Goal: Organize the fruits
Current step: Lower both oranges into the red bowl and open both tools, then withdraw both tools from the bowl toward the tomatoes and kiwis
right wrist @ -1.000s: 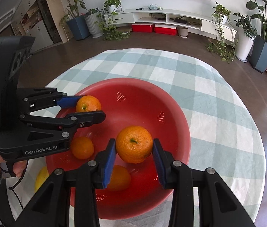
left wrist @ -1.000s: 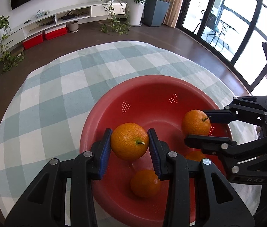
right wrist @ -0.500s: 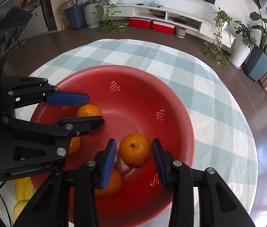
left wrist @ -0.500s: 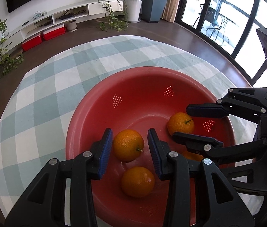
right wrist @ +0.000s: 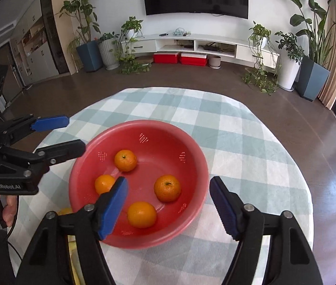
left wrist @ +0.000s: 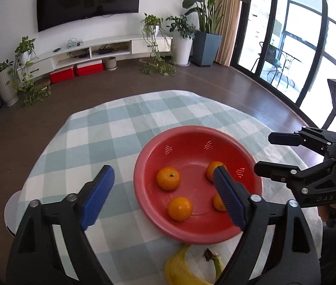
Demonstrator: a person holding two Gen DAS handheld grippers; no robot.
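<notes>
Nearest you, the bananas (left wrist: 192, 269) lie on the checked cloth (left wrist: 110, 133) just in front of the red bowl (left wrist: 144, 166), so they look like your next pick. Both your left gripper (left wrist: 160, 197) and right gripper (right wrist: 168, 209) are spread wide with nothing in them. Come in low, straddle the bunch, close gently. Further off, four oranges (right wrist: 167, 188) sit in the bowl

Four oranges (right wrist: 167, 188) — one bowl (right wrist: 198, 156) — one banana (left wrist: 179, 270)
</notes>
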